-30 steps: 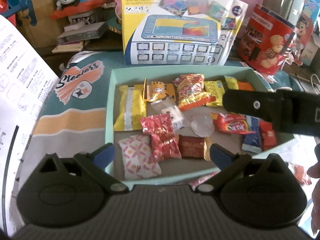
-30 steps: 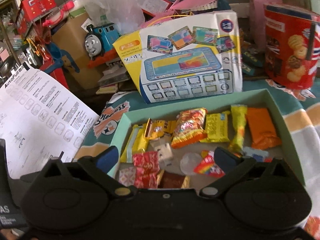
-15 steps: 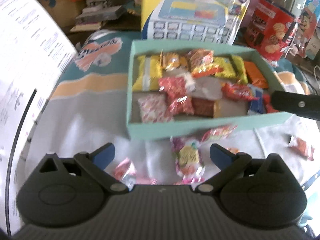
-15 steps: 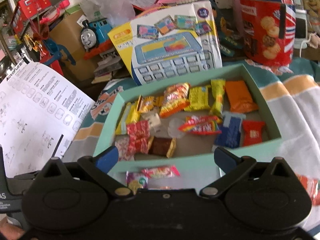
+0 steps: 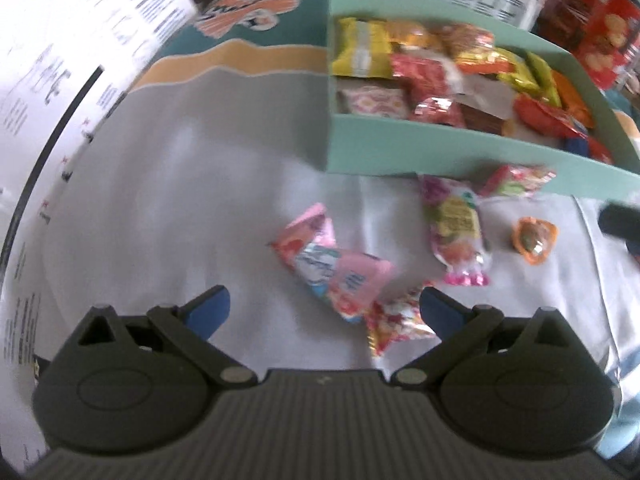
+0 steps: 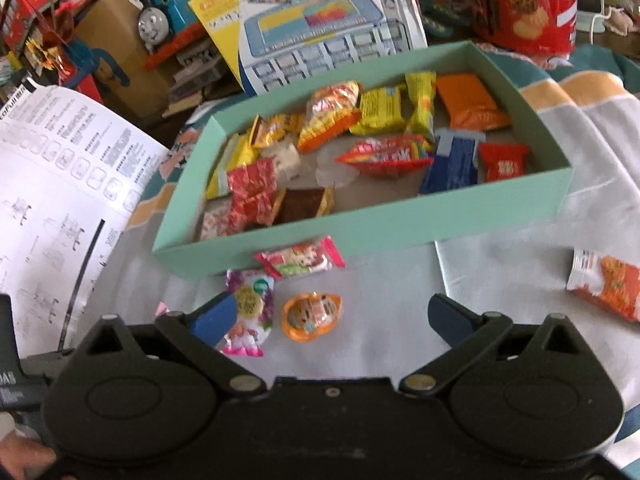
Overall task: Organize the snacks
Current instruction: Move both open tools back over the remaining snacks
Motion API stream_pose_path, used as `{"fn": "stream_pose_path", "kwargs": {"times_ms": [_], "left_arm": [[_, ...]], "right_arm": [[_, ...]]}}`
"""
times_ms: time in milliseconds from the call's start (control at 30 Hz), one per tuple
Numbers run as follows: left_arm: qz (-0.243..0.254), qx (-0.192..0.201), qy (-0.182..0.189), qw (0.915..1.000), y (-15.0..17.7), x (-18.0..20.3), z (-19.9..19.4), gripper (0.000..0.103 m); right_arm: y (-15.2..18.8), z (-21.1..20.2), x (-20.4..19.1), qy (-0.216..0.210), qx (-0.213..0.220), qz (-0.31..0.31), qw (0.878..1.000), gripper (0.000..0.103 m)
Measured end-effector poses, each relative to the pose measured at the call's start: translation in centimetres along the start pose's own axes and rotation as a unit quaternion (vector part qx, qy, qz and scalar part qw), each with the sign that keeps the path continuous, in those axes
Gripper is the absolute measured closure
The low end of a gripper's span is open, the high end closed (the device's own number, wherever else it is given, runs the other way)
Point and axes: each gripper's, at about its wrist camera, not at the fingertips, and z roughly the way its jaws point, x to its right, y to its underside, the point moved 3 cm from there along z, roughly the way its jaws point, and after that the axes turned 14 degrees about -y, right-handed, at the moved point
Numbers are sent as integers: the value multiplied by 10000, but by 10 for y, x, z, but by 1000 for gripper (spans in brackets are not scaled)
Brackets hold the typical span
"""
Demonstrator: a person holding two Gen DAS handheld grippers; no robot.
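A mint-green box [image 6: 360, 224] [image 5: 420, 152] on the cloth holds several wrapped snacks. In front of it lie loose snacks: a pink packet [image 5: 332, 264], a small red-yellow packet [image 5: 396, 320], a purple-pink bag [image 5: 456, 232] [image 6: 250, 312], an orange egg-shaped treat [image 5: 534, 236] [image 6: 310, 314], a pink-green bar [image 6: 300, 260] [image 5: 516, 180] and an orange-white packet [image 6: 608, 288] at the right. My left gripper [image 5: 324, 310] is open above the cloth, just short of the pink packet. My right gripper [image 6: 330, 316] is open too, with the egg treat between its fingers' line, nothing held.
A printed white sheet [image 6: 60, 184] [image 5: 60, 100] stands at the left. Behind the box are a toy tablet carton [image 6: 320, 24], a red biscuit tin [image 6: 524, 4] and a blue toy train [image 6: 164, 20]. Grey cloth [image 5: 180, 200] lies open left of the loose snacks.
Both grippers have pulled back from over the box and tilted down toward the loose snacks in front of it. The left one swung left and nearer the pink packet. Both stayed open.
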Motion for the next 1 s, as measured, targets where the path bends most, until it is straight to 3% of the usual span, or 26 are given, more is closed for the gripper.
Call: {"fn": "stream_pose_path", "kwargs": {"times_ms": [133,267,333,400,533,733,800,900,1000], "left_arm": [[-334,-196,99,9992,-7,-4,11,0],[-578,-290,135,9978,-14,-3,21,7],[-500,-135,42,9987,-17,1,20,18],[-295,72,-71,9995,-18,4,18,42],[16,278,-83,9996,-17,2,16,53],[77,404,72,9991,-9,-12,15,52],[16,389,53,9992,-8,-17,15,52],[-97,309,10,9995,-9,-23,17,41],[-243,231,11,9994,-10,-29,20,38]], "right_arm": [[8,14,3,-43,-197,80,9998,2],[12,25,3,-51,-340,41,9994,17],[12,29,4,-11,-365,11,9993,23],[11,33,4,28,-383,-15,9993,33],[10,44,0,43,-436,-94,9990,43],[13,66,-16,126,-539,-510,9972,43],[16,72,-25,323,-555,-1001,9929,60],[19,73,-29,369,-579,-1216,9902,60],[20,69,-24,344,-535,-1126,9916,61]]}}
